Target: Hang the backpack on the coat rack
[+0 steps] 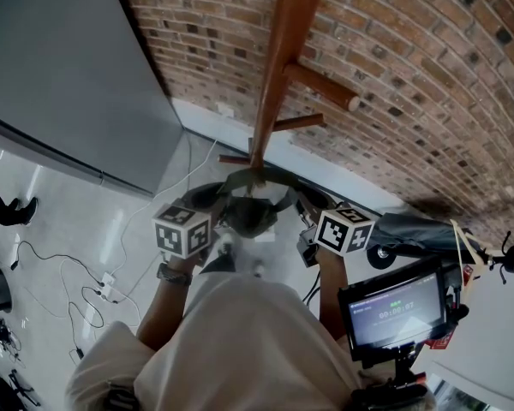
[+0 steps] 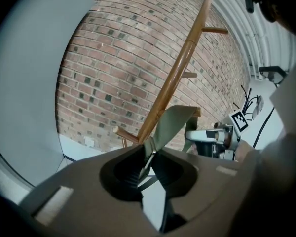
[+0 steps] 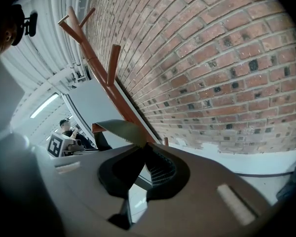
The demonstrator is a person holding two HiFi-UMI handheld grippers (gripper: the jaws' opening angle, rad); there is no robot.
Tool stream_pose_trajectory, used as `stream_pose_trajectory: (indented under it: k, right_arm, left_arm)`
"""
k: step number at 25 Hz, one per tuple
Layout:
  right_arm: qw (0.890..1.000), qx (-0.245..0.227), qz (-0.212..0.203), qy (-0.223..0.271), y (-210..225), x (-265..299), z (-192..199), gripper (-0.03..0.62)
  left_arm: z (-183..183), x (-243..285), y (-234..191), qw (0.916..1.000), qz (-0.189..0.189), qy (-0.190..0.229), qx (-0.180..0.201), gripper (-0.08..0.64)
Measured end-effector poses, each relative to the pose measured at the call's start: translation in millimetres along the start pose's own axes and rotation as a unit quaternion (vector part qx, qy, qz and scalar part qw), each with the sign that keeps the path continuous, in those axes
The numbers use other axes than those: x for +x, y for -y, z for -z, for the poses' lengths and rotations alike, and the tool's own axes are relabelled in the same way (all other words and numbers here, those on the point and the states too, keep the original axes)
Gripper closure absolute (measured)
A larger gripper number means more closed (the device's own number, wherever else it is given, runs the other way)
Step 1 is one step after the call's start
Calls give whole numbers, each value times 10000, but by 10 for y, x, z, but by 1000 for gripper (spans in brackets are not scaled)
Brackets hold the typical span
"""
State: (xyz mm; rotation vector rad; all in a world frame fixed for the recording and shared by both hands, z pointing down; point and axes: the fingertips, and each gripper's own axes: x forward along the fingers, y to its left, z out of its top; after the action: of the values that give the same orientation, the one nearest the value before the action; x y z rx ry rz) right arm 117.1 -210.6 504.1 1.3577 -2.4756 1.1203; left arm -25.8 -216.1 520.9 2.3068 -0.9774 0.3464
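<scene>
The olive-green backpack [image 1: 250, 215] hangs between my two grippers, just in front of the wooden coat rack [image 1: 283, 58]. Its top strap [image 1: 255, 176] arches across the pole, below the pegs. My left gripper [image 1: 225, 197] is shut on the strap's left end, and in the left gripper view the jaws [image 2: 149, 154] pinch the strap [image 2: 173, 125] by a metal buckle. My right gripper [image 1: 293, 200] is shut on the other end, where the strap [image 3: 119, 127] rises out of the closed jaws [image 3: 144, 149]. The rack's pole [image 2: 180, 68] [image 3: 106, 78] stands close behind.
A brick wall [image 1: 428, 75] runs behind the rack. A grey panel [image 1: 60, 67] stands at the left. Cables and a power strip [image 1: 103, 288] lie on the white floor. A small monitor on a stand [image 1: 396, 308] and a dark wheeled thing [image 1: 415, 229] are at the right.
</scene>
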Motion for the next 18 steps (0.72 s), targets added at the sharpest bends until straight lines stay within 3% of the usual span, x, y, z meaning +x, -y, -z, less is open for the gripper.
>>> stream_pose_trajectory:
  k: [18]
  right_arm:
    - [9987, 169, -121, -456, -43, 270, 328, 580]
  left_arm:
    - [237, 231, 86, 9990, 145, -377, 172, 511]
